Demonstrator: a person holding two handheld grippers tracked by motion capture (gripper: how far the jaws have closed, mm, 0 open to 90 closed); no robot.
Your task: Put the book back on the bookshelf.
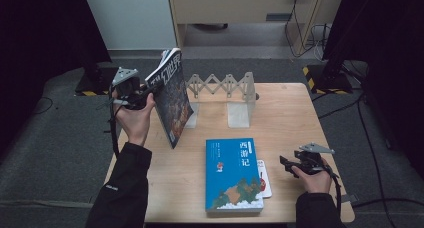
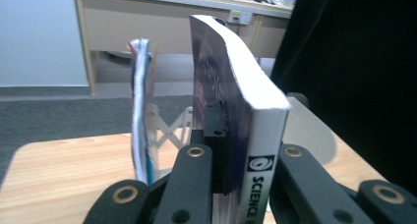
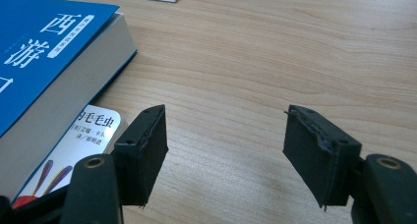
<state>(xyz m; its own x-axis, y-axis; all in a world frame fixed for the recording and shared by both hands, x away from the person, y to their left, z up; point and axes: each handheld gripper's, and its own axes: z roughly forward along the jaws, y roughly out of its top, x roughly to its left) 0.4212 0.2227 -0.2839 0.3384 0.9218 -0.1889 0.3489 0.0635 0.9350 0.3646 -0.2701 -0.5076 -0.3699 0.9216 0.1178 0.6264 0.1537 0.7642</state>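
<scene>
Here my left tool (image 1: 148, 92) pinches the magazine (image 1: 172, 95) by its spine, upright above the surface (image 1: 290, 118), ready for the rack (image 1: 225, 85). My right tool (image 1: 289, 164) rests spread beside the blue book (image 1: 233, 174).

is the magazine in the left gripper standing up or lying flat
Standing up. The left gripper holds the science fiction magazine on edge above the table, tilted slightly, spine toward the jaws.

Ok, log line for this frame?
left gripper: shut on magazine, held upright near rack | right gripper: open over table | blue book: flat on thin book
</scene>
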